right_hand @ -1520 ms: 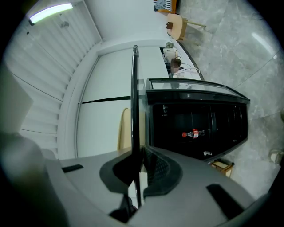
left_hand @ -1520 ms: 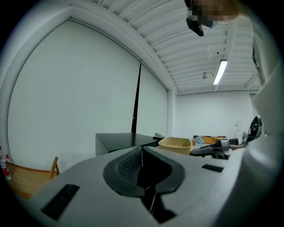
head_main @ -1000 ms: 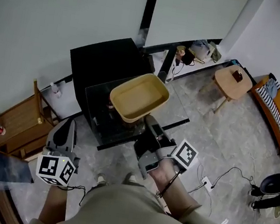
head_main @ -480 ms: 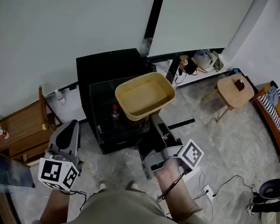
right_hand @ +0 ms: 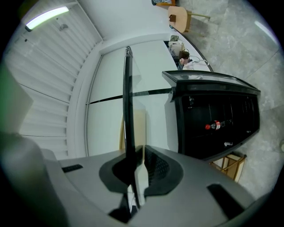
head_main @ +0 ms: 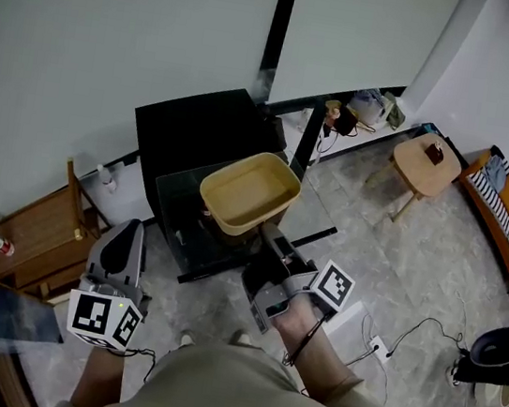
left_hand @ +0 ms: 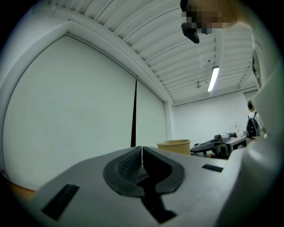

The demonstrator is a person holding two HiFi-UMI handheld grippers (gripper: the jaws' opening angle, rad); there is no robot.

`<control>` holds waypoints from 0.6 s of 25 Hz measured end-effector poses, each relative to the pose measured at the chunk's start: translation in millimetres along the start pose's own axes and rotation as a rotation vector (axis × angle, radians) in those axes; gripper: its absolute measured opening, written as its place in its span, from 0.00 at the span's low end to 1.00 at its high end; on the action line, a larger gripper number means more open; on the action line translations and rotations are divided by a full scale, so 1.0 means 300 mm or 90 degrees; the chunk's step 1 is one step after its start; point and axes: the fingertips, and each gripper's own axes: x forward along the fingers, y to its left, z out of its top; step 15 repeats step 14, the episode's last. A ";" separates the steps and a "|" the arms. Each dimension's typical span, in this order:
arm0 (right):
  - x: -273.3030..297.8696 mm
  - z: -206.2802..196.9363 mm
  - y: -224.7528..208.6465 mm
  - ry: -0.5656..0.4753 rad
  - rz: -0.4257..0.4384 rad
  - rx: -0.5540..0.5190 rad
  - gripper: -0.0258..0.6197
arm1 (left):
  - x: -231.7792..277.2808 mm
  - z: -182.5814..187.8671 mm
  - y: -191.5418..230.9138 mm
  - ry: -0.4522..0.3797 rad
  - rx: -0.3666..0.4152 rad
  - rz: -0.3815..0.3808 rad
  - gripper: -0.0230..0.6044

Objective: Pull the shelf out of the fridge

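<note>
Jaws, R: right gripper [right_hand: 138, 153] pinched hard on the shelf [right_hand: 128, 111] front edge, black trim + glass between the pads, almost no gap. Head view agrees: right gripper [head_main: 267, 245] on the shelf [head_main: 315, 212] near the middle of its front trim, marker cube [head_main: 333, 287] toward the wrist.

Jaws, L: left gripper [left_hand: 142, 153] closed, pads meeting, nothing between them. Held off to the left [head_main: 129, 226], well apart from the shelf, pointing roughly level at the wall.

Shelf pos: glass panel roughly level, sticking out in front of the black fridge [head_main: 199, 128]. Can't tell if the rear edge is in the fridge or clear of it.

Load: tan tub [head_main: 249, 190] sits on the shelf, upright, toward the fridge side; rim also shows in the left gripper view [left_hand: 174, 146].

Fridge interior is visible from the right gripper view [right_hand: 217, 115], w/ a red-capped bottle [right_hand: 214, 126] inside.

Misc: round wooden stool [head_main: 429, 162] on the floor to the right, well apart. Wooden rack [head_main: 38, 227] left of the fridge.
</note>
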 end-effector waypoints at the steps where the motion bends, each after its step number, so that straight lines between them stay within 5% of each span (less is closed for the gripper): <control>1: 0.002 -0.004 -0.015 0.000 -0.003 0.001 0.05 | 0.003 -0.006 0.006 0.000 0.000 -0.002 0.05; 15: 0.048 0.033 -0.048 0.003 -0.012 -0.002 0.05 | 0.049 -0.022 0.034 0.006 -0.007 -0.004 0.05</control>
